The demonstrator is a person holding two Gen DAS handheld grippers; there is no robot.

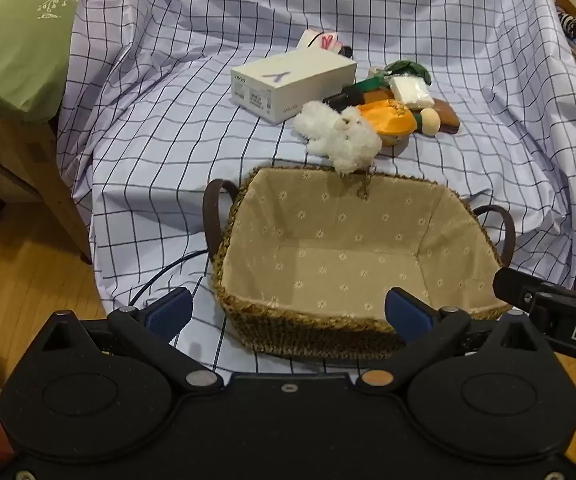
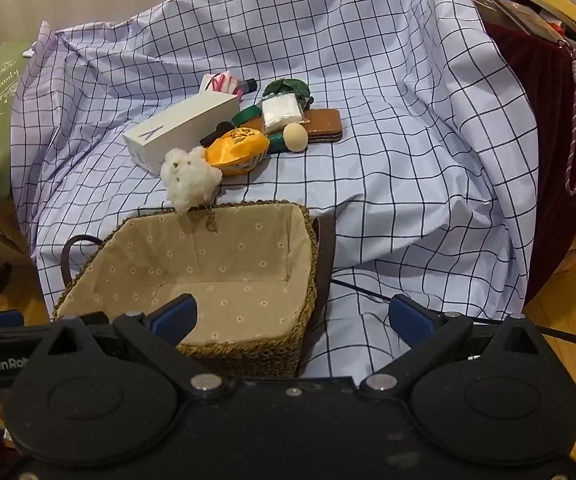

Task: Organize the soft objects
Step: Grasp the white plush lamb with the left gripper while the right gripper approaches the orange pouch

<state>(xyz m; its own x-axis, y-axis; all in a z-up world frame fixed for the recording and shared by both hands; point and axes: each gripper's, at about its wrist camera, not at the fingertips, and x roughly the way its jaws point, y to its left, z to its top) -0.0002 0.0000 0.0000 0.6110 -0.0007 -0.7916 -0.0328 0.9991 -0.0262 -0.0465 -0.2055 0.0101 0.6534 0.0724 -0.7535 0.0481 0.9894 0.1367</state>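
Both the left gripper (image 1: 288, 312) and right gripper (image 2: 292, 316) gape wide, empty, while the fluffy white plush bear (image 1: 340, 136) half-hides the orange satin pouch (image 1: 388, 120) behind the fabric-lined woven basket (image 1: 248, 320).

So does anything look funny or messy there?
Yes. The white fluffy toy lies against the far rim of the basket, its chain dangling inside. The basket holds nothing else. Behind it, the orange pouch, white box and other bits sit in a jumbled heap on the checked cloth.
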